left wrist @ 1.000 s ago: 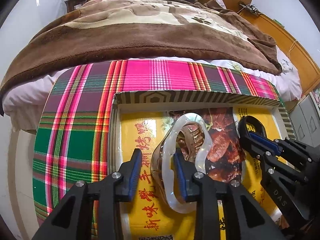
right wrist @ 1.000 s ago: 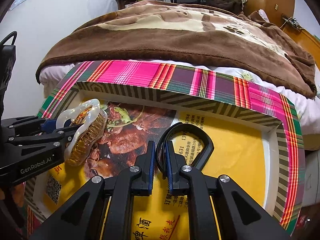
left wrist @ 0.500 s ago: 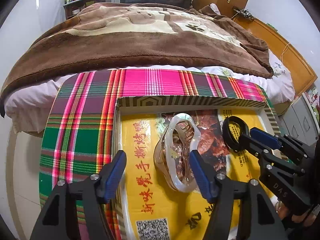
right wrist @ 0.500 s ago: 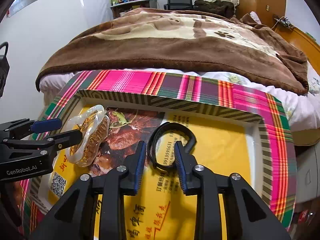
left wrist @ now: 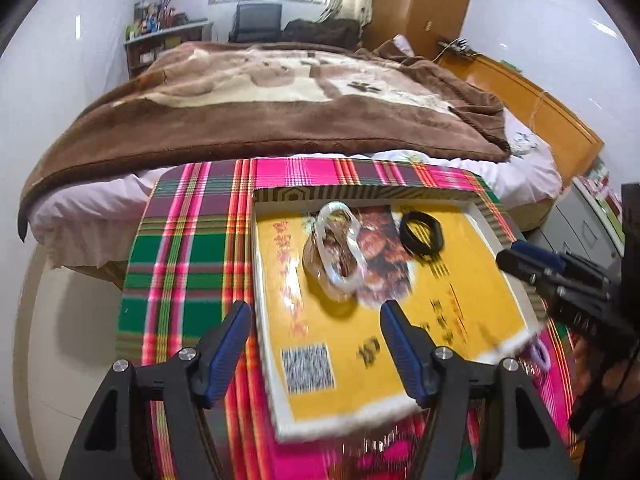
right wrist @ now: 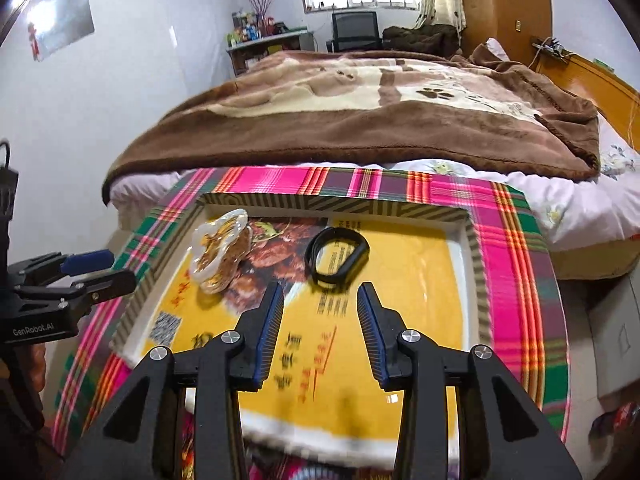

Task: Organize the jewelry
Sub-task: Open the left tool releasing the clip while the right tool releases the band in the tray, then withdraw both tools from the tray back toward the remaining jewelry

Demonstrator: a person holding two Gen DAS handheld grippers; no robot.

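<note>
Jewelry sits in the box lid (right wrist: 474,240): clear hair claw (right wrist: 218,254) beside black bracelet (right wrist: 337,254), apart. My left gripper (left wrist: 314,338) and right gripper (right wrist: 320,322) gape wide, empty. A purple loop (left wrist: 538,352) outside seems left.

right claw (right wrist: 320,312): spread wide, nothing held | black band (right wrist: 337,254): laid flat in yellow tray (right wrist: 420,248), just ahead of claw | clear hair clip (right wrist: 220,254): laid left of band, apart | left claw (right wrist: 98,270): seen at tray's left edge | plaid cloth (right wrist: 516,248): spread under tray
</note>
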